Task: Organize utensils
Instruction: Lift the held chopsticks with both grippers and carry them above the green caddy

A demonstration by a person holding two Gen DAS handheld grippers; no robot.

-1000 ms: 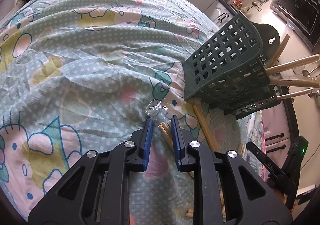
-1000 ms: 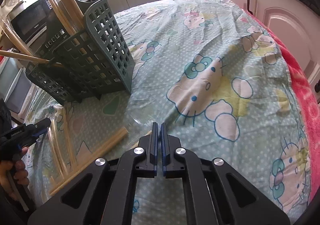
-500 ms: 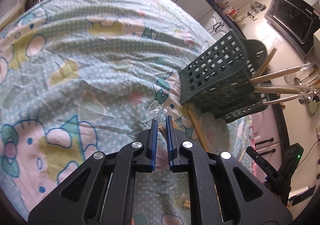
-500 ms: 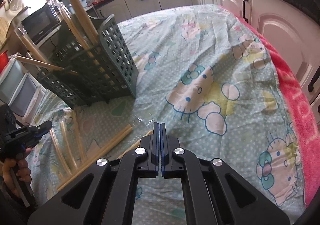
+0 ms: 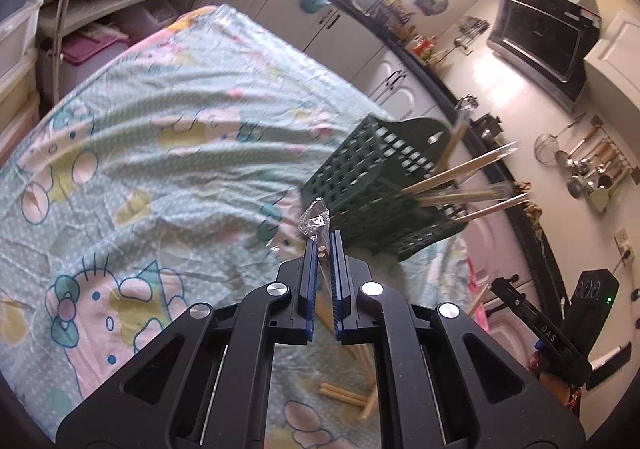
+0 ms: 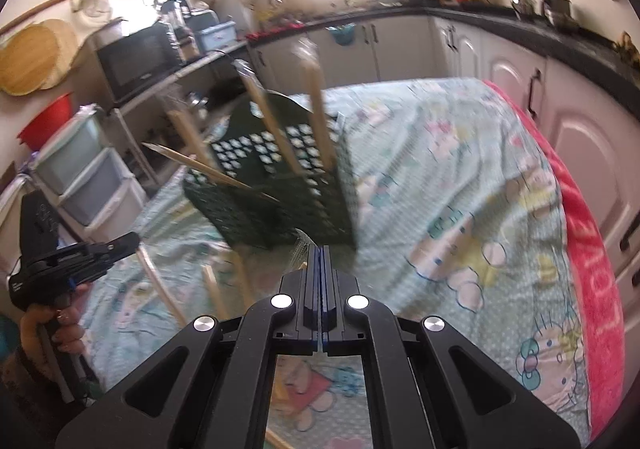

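Left wrist view: a wrapped chopstick pair sits clenched between the blue pads of the left tool, its crinkled clear wrapper tip sticking out past the fingertips. The grip is taken near one end, which probably leaves most of the length free to drop into the holder. Just beyond the tip stands the dark green lattice holder on the patterned cloth that covers the table. Several wrapped wooden utensils already lean out of its open top, so part of the sorting appears done.

More loose sticks lie on the cloth below the tool and remain to be collected.

Right wrist view: the right tool is clenched fully, and a scrap of clear wrapper shows at its left edge; whether the wrapper is pinched there cannot be told. The holder is directly ahead, motion-blurred. At the left edge a hand holds the left tool, with loose sticks on the cloth beside it.
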